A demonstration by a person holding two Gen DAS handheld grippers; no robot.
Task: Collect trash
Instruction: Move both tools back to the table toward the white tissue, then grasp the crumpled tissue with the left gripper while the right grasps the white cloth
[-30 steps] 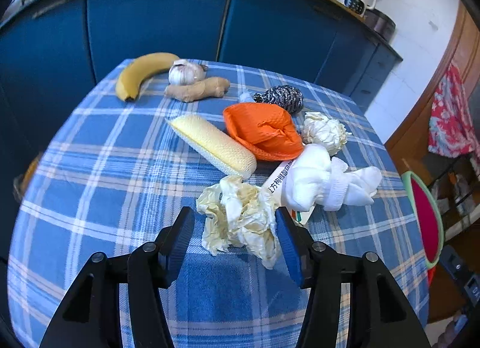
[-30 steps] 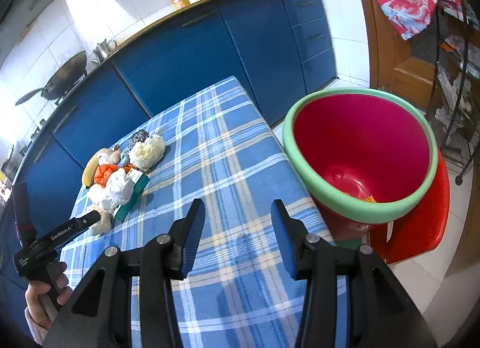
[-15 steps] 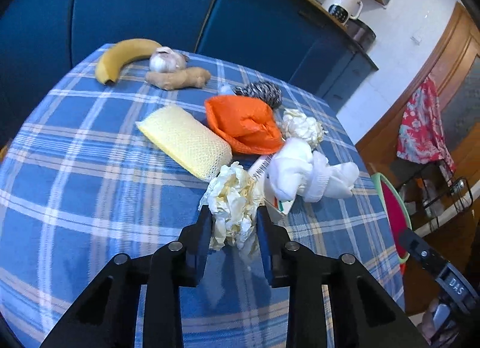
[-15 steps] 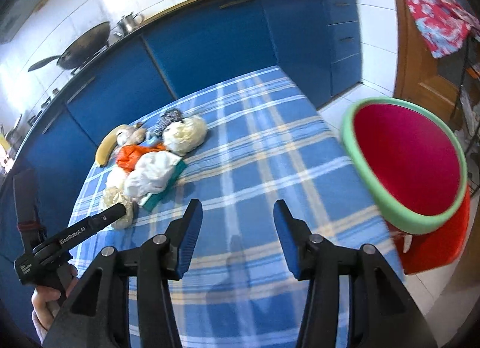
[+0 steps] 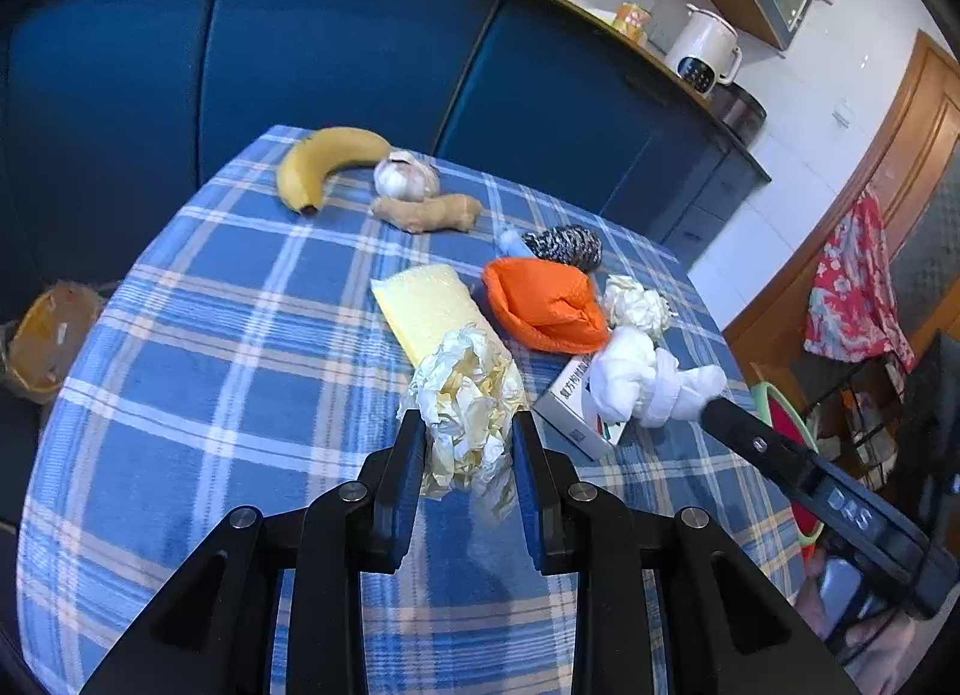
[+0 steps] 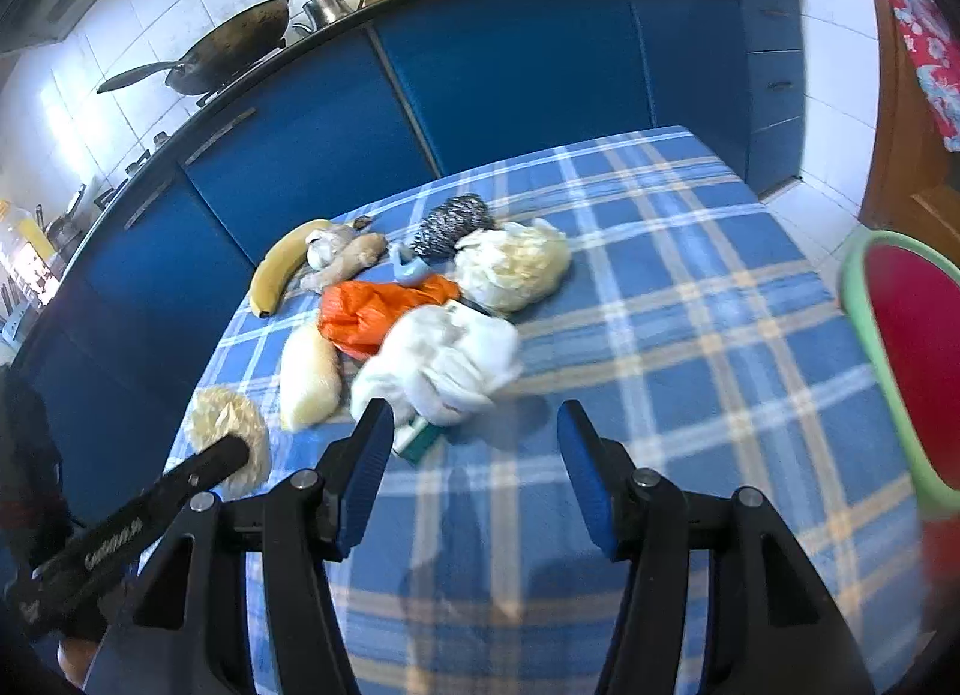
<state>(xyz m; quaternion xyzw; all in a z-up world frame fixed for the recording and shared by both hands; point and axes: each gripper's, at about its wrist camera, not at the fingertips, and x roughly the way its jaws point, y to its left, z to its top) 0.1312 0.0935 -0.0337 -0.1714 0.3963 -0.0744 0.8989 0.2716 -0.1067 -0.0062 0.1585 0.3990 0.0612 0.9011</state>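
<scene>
Crumpled cream-white paper (image 5: 465, 395) now sits pinched between the pads of the left gripper (image 5: 468, 455), whose jaws have closed in on it over the last second from standing wide either side of it; the wad looks squeezed and seems to hang just clear of the blue plaid tablecloth (image 5: 210, 335), near the table's near edge, so that piece of trash looks secured and ready to carry off. Meanwhile the right gripper (image 6: 474, 443) has swung away from the red bin with the green rim (image 6: 870, 347), which now shows only off the table's right edge, and faces the heap in the middle of the table; its jaws have just been opening, with nothing between them, and the white bundled cloth (image 6: 444, 359) lies just ahead. That suggests a second pick is being lined up. Banana (image 5: 324, 161), garlic bulb (image 5: 405, 176) and ginger root (image 5: 429, 212) lie together toward the far left corner, probably not trash.
</scene>
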